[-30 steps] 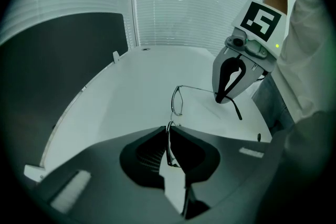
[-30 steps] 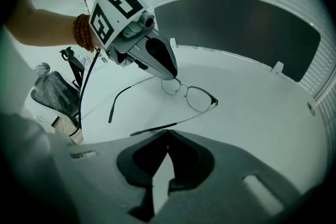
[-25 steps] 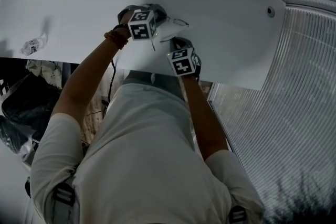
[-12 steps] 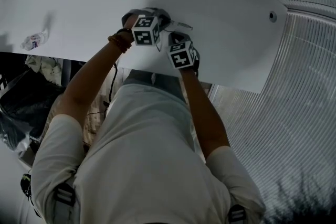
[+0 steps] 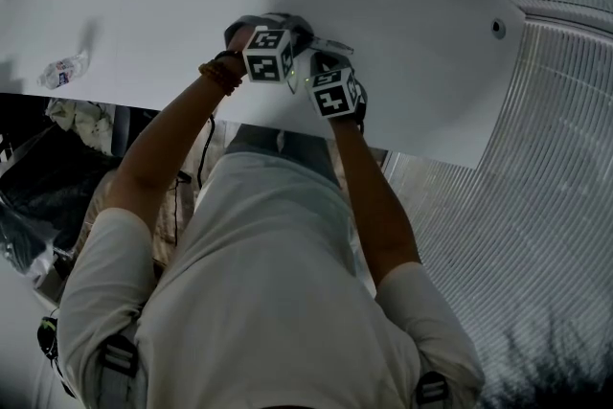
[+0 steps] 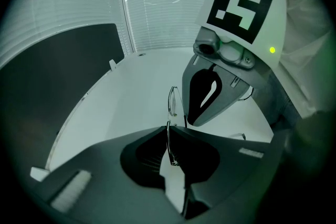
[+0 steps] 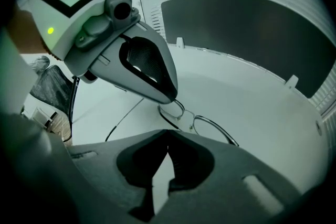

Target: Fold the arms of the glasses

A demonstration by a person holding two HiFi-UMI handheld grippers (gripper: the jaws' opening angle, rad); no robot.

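Thin wire-rimmed glasses (image 7: pixel 202 124) lie on the white table (image 5: pixel 172 5), one arm (image 7: pixel 123 119) stretched out to the left in the right gripper view. My left gripper (image 6: pixel 170 132) is shut on the glasses; the wire rim (image 6: pixel 168 140) runs between its jaws. In the right gripper view its tips (image 7: pixel 167 96) sit on the left lens. My right gripper (image 7: pixel 167 136) hangs just in front of the glasses with its tips together and nothing visible between them. In the head view both marker cubes (image 5: pixel 269 54) (image 5: pixel 333 95) sit close together over the glasses (image 5: pixel 330 44).
A crumpled clear wrapper (image 5: pixel 59 72) lies at the table's left. The table's near edge (image 5: pixel 412 148) runs just behind my hands. Ribbed flooring (image 5: pixel 546 206) lies to the right, and a dark bag (image 5: pixel 48 187) sits below on the left.
The right gripper has drawn in closer to the left gripper and the glasses. The left gripper has kept its hold and stayed in place.
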